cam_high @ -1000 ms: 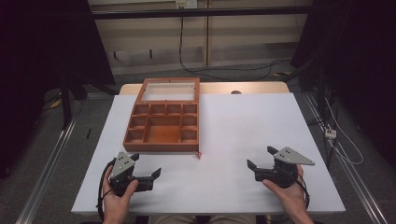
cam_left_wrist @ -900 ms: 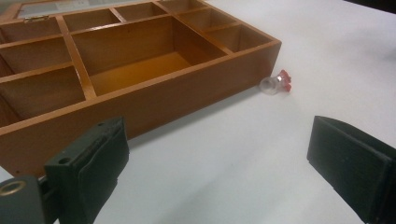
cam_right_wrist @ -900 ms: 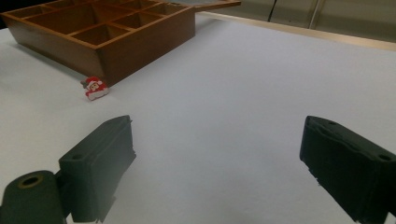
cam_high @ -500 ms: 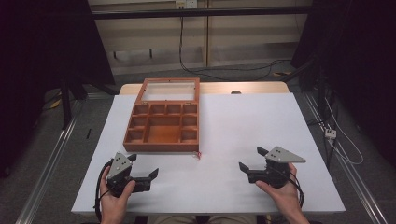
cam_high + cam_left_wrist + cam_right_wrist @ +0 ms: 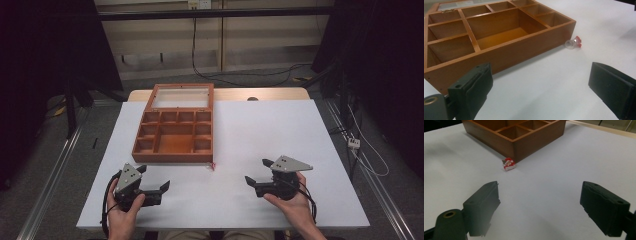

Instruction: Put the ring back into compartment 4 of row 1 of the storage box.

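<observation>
I have both tools low over the white tabletop [image 5: 260, 130], one in each hand; the left tool [image 5: 152, 181] has its jaws spread wide with nothing between them; the right tool [image 5: 258, 171] is also open and empty, though its jaws have just been closing a little. The small Santa ring [image 5: 509, 164] lies on the tabletop just beside the near corner of the wooden box [image 5: 176, 125], ahead of both tools and apart from them; the box sits open, its compartments bare, its glass lid [image 5: 181, 97] folded back.
</observation>
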Tool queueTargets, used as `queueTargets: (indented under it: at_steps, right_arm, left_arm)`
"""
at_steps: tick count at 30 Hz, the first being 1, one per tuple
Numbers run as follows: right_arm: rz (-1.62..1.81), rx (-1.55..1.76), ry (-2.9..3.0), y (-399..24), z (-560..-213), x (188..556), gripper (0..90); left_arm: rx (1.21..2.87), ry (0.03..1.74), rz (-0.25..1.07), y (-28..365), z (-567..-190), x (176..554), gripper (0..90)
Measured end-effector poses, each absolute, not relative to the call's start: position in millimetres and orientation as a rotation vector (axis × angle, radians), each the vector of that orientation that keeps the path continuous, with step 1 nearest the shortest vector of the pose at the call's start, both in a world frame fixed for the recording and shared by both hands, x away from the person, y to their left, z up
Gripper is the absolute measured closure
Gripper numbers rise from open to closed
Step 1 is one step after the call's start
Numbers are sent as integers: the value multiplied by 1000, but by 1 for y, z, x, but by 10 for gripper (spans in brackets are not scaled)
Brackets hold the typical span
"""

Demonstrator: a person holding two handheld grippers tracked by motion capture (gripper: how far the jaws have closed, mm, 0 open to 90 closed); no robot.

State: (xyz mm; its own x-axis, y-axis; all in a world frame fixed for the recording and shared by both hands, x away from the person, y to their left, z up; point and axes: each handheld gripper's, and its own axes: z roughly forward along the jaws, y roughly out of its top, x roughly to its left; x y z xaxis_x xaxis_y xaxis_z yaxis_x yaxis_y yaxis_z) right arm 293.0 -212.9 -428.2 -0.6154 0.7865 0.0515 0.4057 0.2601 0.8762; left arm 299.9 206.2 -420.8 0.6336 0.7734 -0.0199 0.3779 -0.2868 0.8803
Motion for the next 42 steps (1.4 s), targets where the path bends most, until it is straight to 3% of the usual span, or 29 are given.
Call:
queueTargets:
  at_steps: [14,42]
  right_arm:
    - [1288,983,2241,-184,-428,307,166]
    - [1261,938,2350,-131,-429,360,343]
  left_arm:
    - [1912,896,518,204,-421,301,51]
    - [1912,899,513,203,-421,301,51]
